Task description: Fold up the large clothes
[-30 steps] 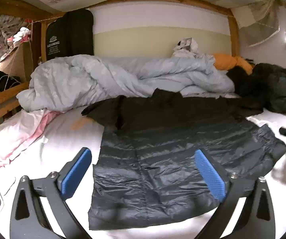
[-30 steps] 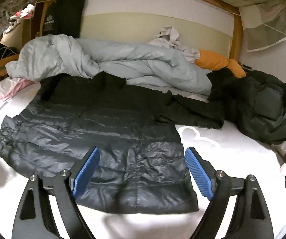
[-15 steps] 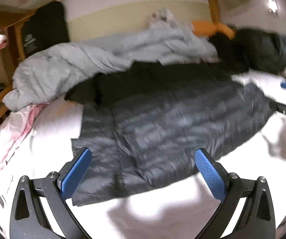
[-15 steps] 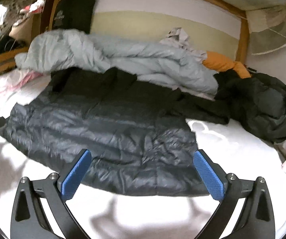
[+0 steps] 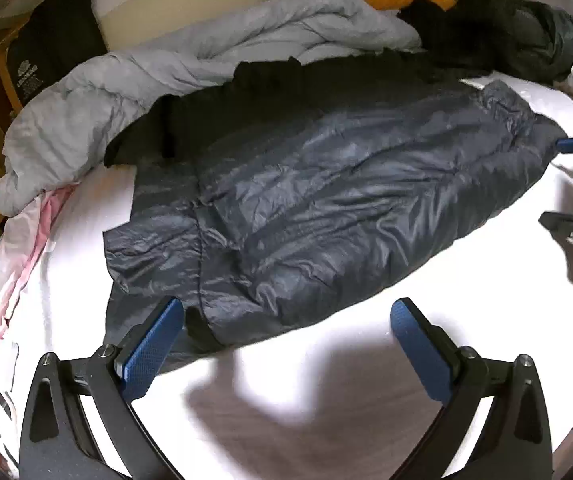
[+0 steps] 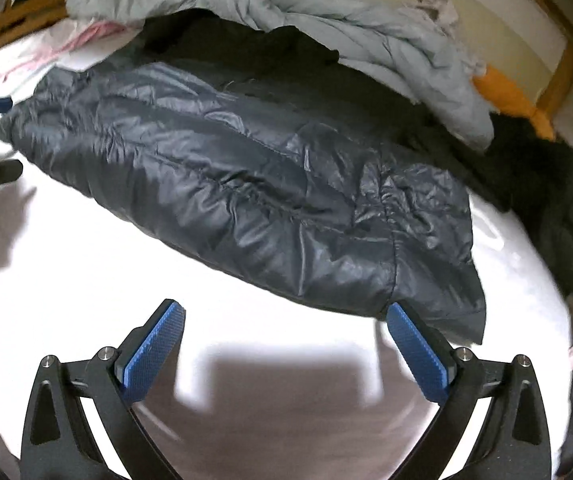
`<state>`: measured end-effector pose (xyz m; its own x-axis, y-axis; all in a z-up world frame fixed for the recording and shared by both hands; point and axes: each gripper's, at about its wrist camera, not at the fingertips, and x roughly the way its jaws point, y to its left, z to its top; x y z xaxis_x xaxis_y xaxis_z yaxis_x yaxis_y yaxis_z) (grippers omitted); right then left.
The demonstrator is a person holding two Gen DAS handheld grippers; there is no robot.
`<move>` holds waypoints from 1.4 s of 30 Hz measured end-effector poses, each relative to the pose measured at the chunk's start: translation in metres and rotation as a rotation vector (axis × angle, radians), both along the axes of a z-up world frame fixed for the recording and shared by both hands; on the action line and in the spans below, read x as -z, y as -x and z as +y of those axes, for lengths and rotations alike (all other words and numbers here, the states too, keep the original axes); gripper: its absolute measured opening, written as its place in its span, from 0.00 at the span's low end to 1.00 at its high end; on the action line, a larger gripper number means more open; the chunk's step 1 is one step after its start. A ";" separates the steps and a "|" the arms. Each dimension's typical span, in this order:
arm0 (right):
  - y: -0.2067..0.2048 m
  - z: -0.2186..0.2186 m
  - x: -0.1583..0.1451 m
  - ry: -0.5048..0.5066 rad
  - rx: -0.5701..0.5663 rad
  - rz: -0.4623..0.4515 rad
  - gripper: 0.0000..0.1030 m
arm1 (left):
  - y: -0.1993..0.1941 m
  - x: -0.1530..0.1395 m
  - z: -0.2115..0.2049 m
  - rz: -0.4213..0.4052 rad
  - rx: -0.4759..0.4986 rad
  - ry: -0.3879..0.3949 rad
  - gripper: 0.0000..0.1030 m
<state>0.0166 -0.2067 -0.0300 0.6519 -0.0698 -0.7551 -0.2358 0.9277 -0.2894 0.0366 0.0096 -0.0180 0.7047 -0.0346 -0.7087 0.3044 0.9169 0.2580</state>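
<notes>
A dark puffer jacket (image 5: 326,200) is spread flat on a white bed sheet (image 5: 366,344), below a crumpled grey duvet (image 5: 166,80). The left gripper (image 5: 286,340) and right gripper (image 6: 282,344) are held spread wide at its near hem, nothing pinched.

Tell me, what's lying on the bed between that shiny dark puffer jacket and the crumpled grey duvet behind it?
A black garment lies there, between the puffer jacket and the grey duvet, clearest in the left wrist view.

White print on the black bag (image 5: 52,46) is too small to read.
</notes>
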 end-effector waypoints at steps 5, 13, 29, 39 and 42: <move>-0.006 -0.005 0.003 0.029 0.053 -0.022 1.00 | -0.005 0.010 -0.001 0.014 -0.019 -0.029 1.00; -0.023 -0.020 0.006 0.095 0.121 -0.088 1.00 | -0.016 0.015 0.009 -0.008 -0.079 -0.049 1.00; -0.033 -0.042 -0.002 0.088 0.214 -0.169 0.24 | -0.026 0.011 0.032 -0.157 -0.169 -0.059 0.36; 0.046 -0.047 -0.035 -0.063 0.205 -0.127 0.19 | 0.040 -0.022 0.056 -0.064 -0.184 0.116 0.30; 0.068 -0.047 -0.036 -0.072 0.190 -0.095 0.19 | 0.054 -0.025 0.061 -0.040 -0.179 0.119 0.38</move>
<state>-0.0516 -0.2536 0.0059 0.7005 -0.1465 -0.6985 -0.0297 0.9719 -0.2336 -0.0171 0.0702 0.0075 0.7344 0.0118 -0.6786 0.1259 0.9801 0.1533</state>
